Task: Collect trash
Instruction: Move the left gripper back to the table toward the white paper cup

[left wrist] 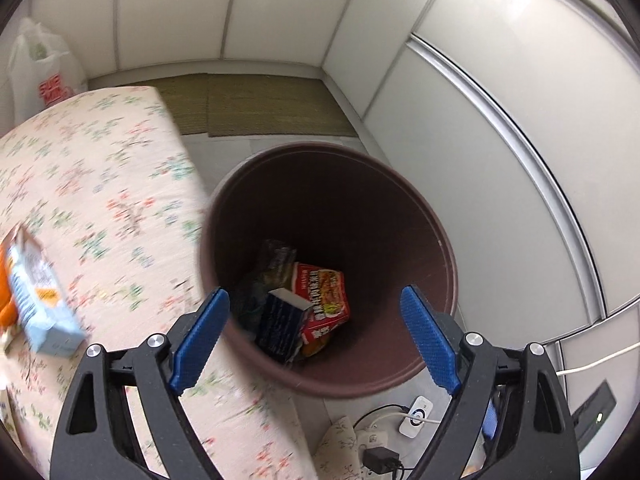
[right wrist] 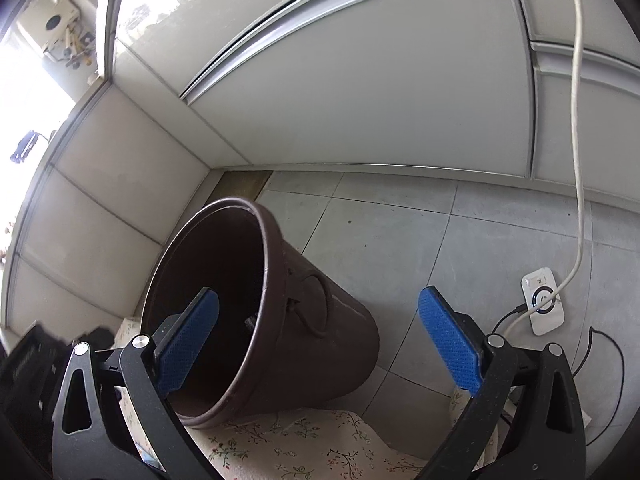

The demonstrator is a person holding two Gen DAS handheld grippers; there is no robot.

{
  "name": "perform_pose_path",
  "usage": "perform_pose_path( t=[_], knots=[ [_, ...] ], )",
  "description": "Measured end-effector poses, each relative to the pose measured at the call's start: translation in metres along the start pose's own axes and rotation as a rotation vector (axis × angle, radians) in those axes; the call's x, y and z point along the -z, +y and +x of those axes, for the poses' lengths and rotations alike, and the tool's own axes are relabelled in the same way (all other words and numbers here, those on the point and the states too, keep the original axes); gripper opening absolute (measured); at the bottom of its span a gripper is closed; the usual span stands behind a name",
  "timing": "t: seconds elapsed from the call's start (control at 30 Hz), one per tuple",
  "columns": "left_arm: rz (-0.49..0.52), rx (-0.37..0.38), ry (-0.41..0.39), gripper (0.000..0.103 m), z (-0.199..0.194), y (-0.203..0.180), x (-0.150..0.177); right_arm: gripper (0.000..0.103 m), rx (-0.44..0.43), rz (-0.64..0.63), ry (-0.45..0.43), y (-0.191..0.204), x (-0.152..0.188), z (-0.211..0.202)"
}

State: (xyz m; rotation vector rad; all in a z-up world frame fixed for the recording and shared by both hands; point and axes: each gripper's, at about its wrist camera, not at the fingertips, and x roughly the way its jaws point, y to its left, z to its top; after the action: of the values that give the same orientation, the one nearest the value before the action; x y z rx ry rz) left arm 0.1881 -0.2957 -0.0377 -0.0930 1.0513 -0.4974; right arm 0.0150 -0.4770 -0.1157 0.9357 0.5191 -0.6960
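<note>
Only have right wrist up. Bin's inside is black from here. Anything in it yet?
Observer: Yes. The left wrist view looks straight down into the brown bin: a red noodle packet and a dark blue box lie at the bottom.
Operator: Left gripper carrying anything?
Observer: No. The left gripper is open above the bin's mouth, nothing between its pads.
Operator: Any trash left outside?
Observer: A light blue carton lies on the floral-covered surface left of the bin, with something orange beside it at the frame edge.
</note>
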Motion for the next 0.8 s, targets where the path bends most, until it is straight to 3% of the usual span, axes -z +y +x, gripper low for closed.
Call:
perform_pose_path(
  t=[0.33,0.57,0.8],
  knots=[
    [-0.096,-0.02,-0.061,0.085,-0.054,0.057,0.029,0.096,-0.049,-0.108,-0.02,0.024,0.008,-0.013],
    [-0.172,-0.041,-0.089,0.085,-0.088,0.096,0.05,0.096,-0.103,-0.119,0.049,0.039,0.022,-0.016],
    [-0.232,-0.092,-0.124,0.085,-0.115,0.136,0.073,0.096,-0.174,-0.36,0.015,0.087,0.06,-0.043]
  ],
)
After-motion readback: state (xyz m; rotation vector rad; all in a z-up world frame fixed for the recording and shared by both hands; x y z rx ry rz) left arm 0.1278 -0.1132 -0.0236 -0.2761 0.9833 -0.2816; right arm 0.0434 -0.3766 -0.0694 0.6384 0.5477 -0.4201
